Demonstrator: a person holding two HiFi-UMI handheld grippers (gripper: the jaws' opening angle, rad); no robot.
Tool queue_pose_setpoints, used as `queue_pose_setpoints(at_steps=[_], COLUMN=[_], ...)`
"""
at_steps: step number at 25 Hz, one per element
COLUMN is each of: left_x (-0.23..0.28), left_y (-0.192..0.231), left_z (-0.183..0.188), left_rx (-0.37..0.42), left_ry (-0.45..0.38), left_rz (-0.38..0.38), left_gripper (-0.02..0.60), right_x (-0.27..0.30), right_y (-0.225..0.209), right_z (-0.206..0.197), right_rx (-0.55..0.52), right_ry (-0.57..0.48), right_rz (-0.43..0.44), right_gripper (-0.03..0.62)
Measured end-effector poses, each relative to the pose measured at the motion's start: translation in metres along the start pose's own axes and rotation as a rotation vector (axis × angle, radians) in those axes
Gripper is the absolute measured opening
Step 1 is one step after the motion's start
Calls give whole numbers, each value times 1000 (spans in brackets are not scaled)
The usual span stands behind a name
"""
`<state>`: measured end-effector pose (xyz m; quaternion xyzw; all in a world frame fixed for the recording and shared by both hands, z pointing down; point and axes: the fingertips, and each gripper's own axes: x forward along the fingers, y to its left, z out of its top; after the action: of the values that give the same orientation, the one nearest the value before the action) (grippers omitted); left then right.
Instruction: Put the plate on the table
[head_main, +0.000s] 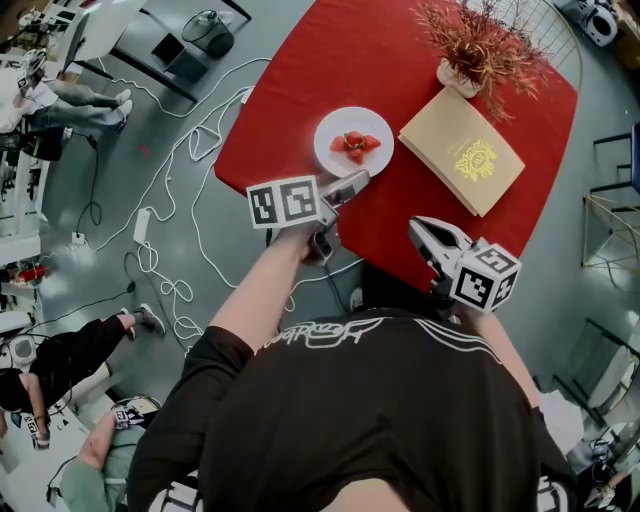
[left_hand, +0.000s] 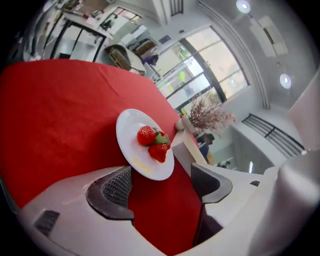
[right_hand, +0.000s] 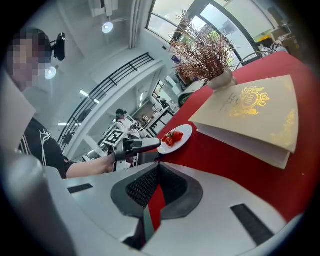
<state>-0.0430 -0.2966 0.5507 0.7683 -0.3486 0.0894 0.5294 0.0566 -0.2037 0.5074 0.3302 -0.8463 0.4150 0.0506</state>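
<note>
Plate (head_main: 353, 142): flat on the red table (head_main: 300, 60), near the edge closest to the person, strawberries (head_main: 355, 143) on it.
Left gripper (head_main: 352, 185): jaws wide apart, empty, tips at the plate's near rim.
Right gripper (head_main: 425, 232): jaws together, empty, over the table's edge.
Open room: bare cloth left of the plate; menu (head_main: 462, 150) to its right, apart.

This looks like a big open lab hall staged as a restaurant: loose white cables (head_main: 172, 290) trail across the grey polished floor (head_main: 270, 30) beside a red-clothed round table (head_main: 300, 90) holding a cream gold-crested menu (head_main: 462, 150).
</note>
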Motion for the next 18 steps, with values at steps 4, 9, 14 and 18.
queue_pose_setpoints(at_steps=[4,9,14,18], left_x=[2,5,6,2], left_y=[2,7,10,15], left_z=[-9,-21,-28,-29], left_rx=[183,418,519,527], left_ry=[84,180,230,256], left_rz=[84,191,247,274], left_gripper=[356,356,354,348], right_x=[3,3,2,2], right_y=[4,4,4,5], right_z=[-4,-6,-5,-5], right_rx=[4,-2,-6,-5], right_ry=[16,30,36,32], right_rz=[17,20,22,29], right_gripper=[8,8,8,8])
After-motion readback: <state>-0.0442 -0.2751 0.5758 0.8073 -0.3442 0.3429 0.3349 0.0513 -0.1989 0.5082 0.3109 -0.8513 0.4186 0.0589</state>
